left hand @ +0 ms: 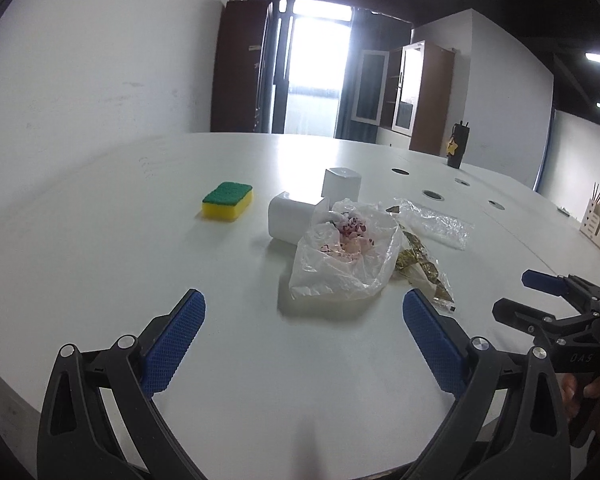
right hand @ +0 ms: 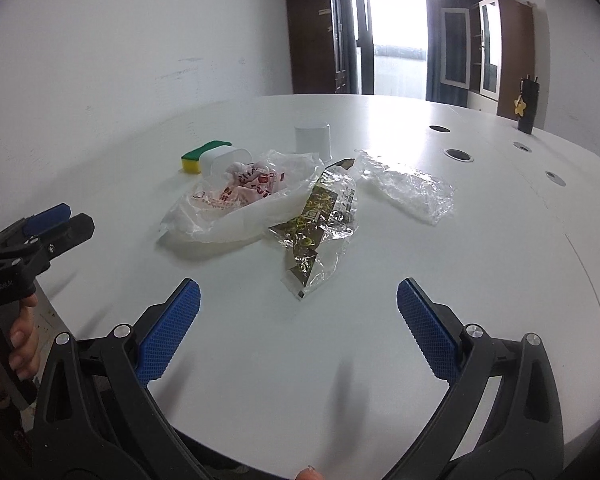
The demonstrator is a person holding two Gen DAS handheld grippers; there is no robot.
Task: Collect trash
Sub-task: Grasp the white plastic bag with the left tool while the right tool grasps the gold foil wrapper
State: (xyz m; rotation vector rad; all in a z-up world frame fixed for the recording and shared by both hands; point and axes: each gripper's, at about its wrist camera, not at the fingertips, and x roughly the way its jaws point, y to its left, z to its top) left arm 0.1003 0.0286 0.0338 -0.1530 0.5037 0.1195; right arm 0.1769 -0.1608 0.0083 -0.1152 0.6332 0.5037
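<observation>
A smooth white table (left hand: 100, 260) bears the trash mid-table: a crinkled translucent bag (left hand: 340, 260) holding red-printed paper, clear film (right hand: 408, 184), a foil wrapper (right hand: 320, 224) — beside two white tubs (left hand: 286, 220) and a sponge (left hand: 228, 200). Left gripper (left hand: 304, 312) and right gripper (right hand: 298, 298) gape wide, empty.

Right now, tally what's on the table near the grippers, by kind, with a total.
Plastic wrappers/bags: 3 (white plastic bag, printed foil wrapper, clear wrapper)
White containers: 2 (tipped container, upright container)
Sponge: 1 (sponge)
Total: 6
</observation>
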